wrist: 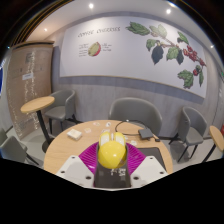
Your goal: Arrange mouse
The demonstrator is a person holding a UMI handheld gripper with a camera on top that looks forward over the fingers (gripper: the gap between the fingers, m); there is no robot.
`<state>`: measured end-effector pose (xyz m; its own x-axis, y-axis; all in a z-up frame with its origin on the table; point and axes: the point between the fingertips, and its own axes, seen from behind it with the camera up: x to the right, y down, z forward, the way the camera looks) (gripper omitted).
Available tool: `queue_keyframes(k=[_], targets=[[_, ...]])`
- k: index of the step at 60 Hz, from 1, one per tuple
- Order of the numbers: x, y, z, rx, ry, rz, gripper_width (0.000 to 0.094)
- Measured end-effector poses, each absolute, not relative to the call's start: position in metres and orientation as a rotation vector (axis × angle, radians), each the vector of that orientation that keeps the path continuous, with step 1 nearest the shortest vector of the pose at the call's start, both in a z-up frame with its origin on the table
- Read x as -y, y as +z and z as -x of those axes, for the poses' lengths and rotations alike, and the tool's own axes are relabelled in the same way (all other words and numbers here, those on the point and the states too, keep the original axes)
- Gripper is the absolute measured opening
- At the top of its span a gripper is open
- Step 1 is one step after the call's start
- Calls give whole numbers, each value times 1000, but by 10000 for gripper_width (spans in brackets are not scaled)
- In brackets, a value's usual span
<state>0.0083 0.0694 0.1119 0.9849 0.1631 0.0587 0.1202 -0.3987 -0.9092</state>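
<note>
A yellow mouse (112, 152) with a pale stripe along its top sits between my gripper's (112, 160) two fingers. The magenta pads (92, 157) press on it from both sides and it is held up over the near part of a round wooden table (85, 138). The mouse's underside and rear are hidden by the gripper body.
A small white item (75, 133) lies on the table's left, a dark flat item (146, 132) at its far right. Grey chairs (135, 112) stand round the table. A small round side table (38, 103) is at the left. A wall with a fruit mural (165, 48) is behind.
</note>
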Motion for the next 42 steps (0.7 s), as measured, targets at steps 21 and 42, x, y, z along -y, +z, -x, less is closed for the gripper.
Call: queue_keyframes(k=[21, 42], targets=[[-55, -16, -79, 127, 15, 2290, 484], [17, 78, -113, 263, 86, 2056, 861]])
